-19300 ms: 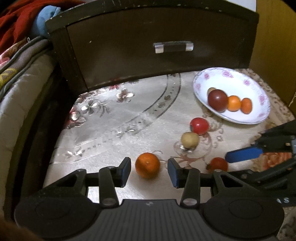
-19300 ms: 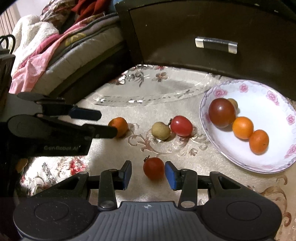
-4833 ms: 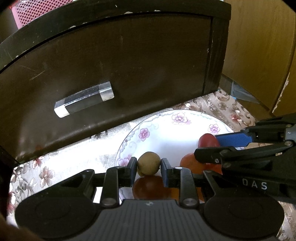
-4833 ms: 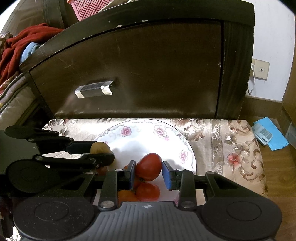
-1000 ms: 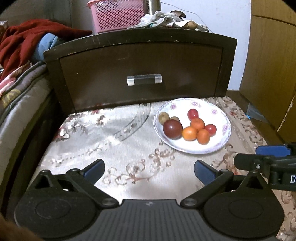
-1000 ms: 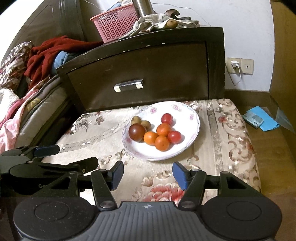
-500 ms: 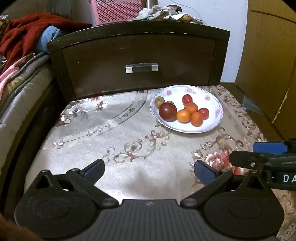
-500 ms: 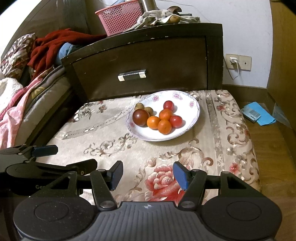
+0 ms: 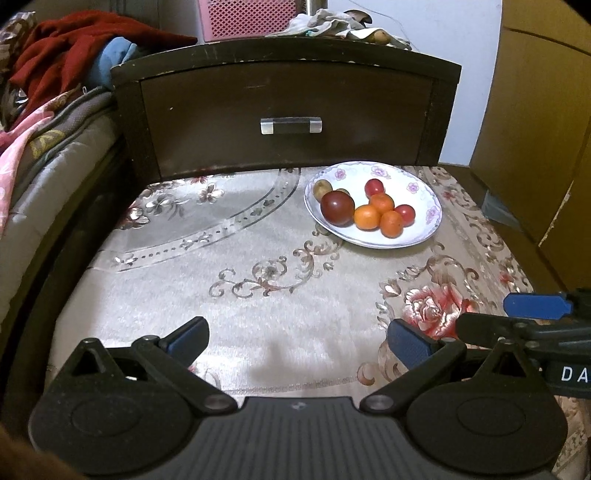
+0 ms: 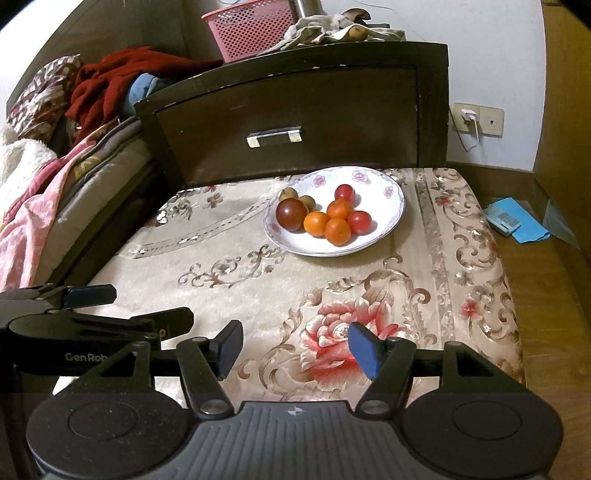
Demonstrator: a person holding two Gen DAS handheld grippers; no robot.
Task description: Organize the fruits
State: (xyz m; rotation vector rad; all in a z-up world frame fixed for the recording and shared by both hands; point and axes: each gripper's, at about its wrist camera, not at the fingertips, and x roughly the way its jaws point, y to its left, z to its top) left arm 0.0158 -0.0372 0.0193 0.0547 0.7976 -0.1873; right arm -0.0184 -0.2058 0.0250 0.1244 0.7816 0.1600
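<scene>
A white floral plate (image 9: 428, 218) (image 10: 391, 206) sits at the back right of the patterned cloth. It holds a dark red tomato (image 9: 337, 208) (image 10: 291, 214), three oranges (image 9: 366, 216) (image 10: 316, 223), two small red tomatoes (image 9: 374, 186) (image 10: 344, 192) and two brownish fruits (image 9: 322, 187) (image 10: 288, 193). My left gripper (image 9: 297, 338) is open wide and empty, low over the near cloth. My right gripper (image 10: 295, 349) is open and empty, near the front edge. Each gripper also shows in the other's view, the left one (image 10: 125, 306) and the right one (image 9: 480, 321).
A dark wooden drawer front (image 9: 291, 122) with a clear handle (image 9: 290, 125) stands right behind the plate. A bed with blankets (image 10: 55, 173) lies to the left. A pink basket (image 10: 251, 27) and rags sit on top of the cabinet. A blue packet (image 10: 513, 219) lies on the floor at right.
Both grippers have drawn further back from the plate, which looks smaller and farther. Both stay open and empty. All the fruit stays on the plate.
</scene>
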